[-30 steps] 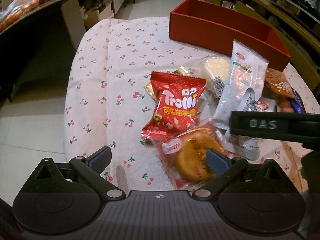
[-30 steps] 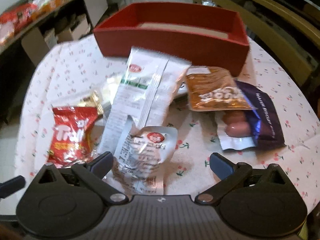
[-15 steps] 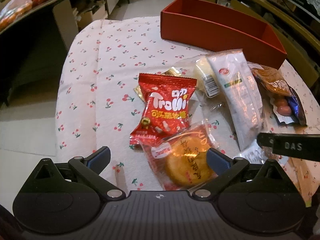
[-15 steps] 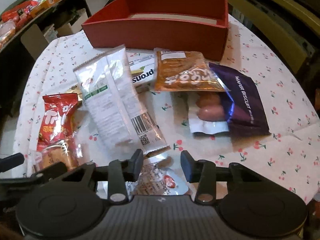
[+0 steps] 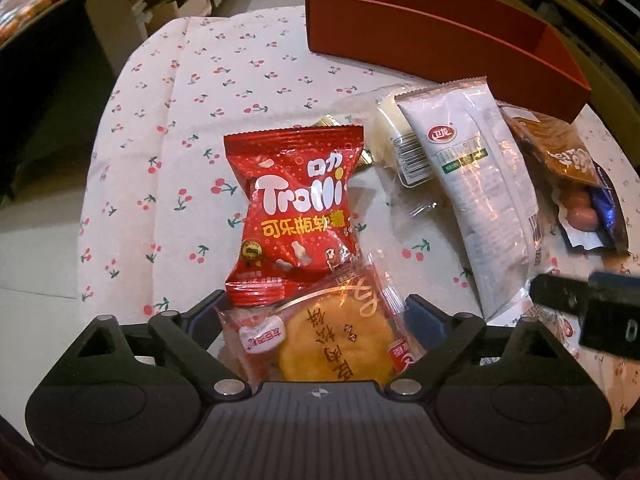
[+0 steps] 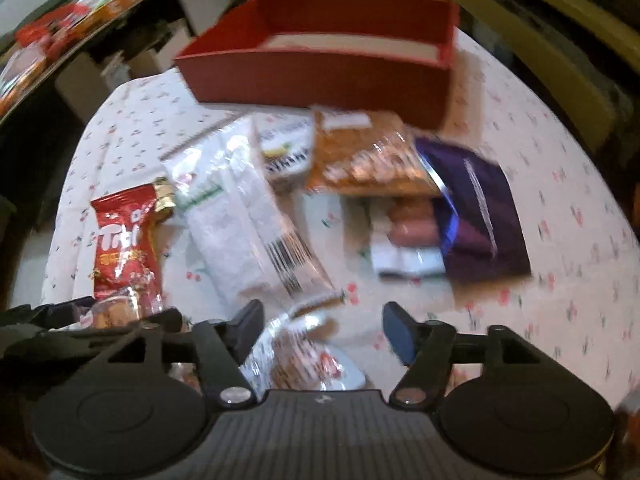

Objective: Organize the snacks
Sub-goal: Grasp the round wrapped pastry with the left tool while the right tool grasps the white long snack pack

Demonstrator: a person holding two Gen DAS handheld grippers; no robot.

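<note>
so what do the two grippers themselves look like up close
Both match: a dark grey ribbed body with a small cross mark, two round black housings, and black linkage arms on silver pivot pins. The left gripper and right gripper each end in blue finger pads. No cables, hands or sleeves show.

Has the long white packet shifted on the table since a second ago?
Yes. In the right wrist view the white packet lay propped across the small pouch; now it lies flat, further left of the red box.
</note>
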